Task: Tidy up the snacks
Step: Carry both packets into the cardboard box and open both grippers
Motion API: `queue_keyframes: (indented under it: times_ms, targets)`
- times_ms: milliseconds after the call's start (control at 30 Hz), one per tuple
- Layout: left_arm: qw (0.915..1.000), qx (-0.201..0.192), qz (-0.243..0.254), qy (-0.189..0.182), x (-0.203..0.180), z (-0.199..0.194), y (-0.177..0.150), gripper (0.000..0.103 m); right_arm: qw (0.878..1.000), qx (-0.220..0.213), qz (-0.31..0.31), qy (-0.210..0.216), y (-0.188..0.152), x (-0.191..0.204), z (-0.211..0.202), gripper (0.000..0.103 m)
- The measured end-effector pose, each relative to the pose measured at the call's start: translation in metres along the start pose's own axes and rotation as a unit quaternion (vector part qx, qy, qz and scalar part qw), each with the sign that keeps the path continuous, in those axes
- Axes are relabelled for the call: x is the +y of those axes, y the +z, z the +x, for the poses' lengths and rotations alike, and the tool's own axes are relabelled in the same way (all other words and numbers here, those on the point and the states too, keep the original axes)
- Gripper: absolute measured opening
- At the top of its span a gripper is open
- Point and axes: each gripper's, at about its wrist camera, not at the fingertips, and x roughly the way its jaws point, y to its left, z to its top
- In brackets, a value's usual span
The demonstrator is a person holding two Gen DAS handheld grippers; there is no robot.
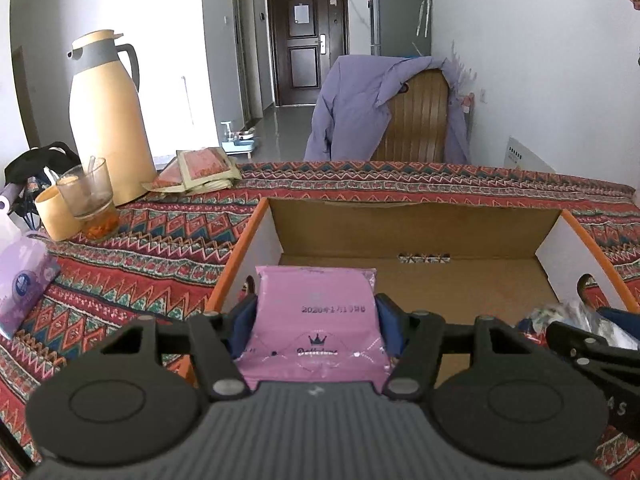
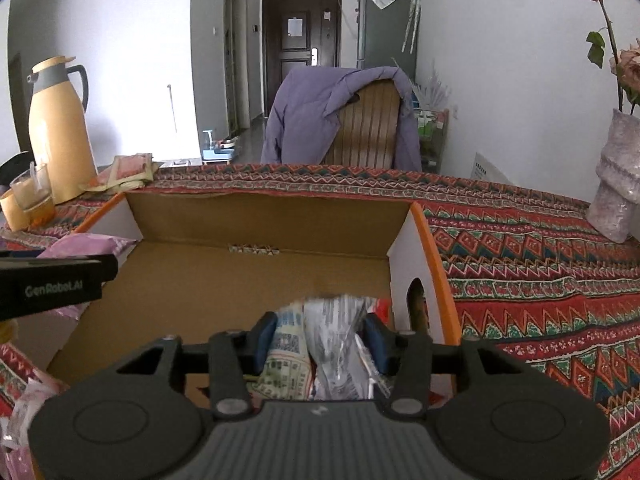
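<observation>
Over the near left corner of the box: pink snack pouch (image 1: 316, 320), flat and date-stamped, sits between the blue pads of the left hand-held gripper (image 1: 316, 326), its far end reaching out above the cardboard floor.
Left grip: pads (image 1: 242, 330) lie against both side edges of the pouch; it reads as held, though not squeezed hard.
Near right corner: crinkled foil snack packets (image 2: 320, 344), printed white, blue and silver, bunched between the pads of the right hand-held gripper (image 2: 320, 346), low inside the box beside its right wall.
Right grip: jaws stand part-way apart with the packets filling the gap; the pads appear to press on them.
Handling, pink pouch: judged light and soft, with a smooth film that could slip; best taken across its width near the middle, clear of the thin sealed ends.
Handling, foil packets: judged light, crackly and easily crushed; a gentle pinch on the gathered body suits them.
Box: open cardboard box (image 1: 420, 224) with orange rim and white side walls, its floor otherwise bare.
Counter: patterned red cloth covers the counter (image 2: 520, 248).
Far left: tan thermos jug (image 1: 106, 120), a glass (image 1: 90, 196) and flat sachets (image 1: 200, 170).
Far right: pale vase (image 2: 616, 184) with dried flowers.
</observation>
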Motion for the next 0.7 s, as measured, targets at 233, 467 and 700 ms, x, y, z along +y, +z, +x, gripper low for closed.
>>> queue_keyframes:
  times_ms: [233, 467, 700]
  targets:
    - [0.9973, -0.057, -0.03, -0.037, 0.017, -0.03, -0.001, 0.103, 0.999, -0.032, 0.017, 0.016, -0.001, -0.012, -0.023, 0.091]
    - [0.9945, -0.079, -0.042, -0.055, 0.029, -0.056, -0.005, 0.103, 0.997, -0.072, 0.031, 0.016, -0.002, -0.019, -0.059, 0.103]
    - [0.9888, -0.099, -0.064, -0.091, 0.05, -0.099, -0.019, 0.103, 0.993, -0.109, 0.029, 0.029, -0.019, -0.023, -0.107, 0.103]
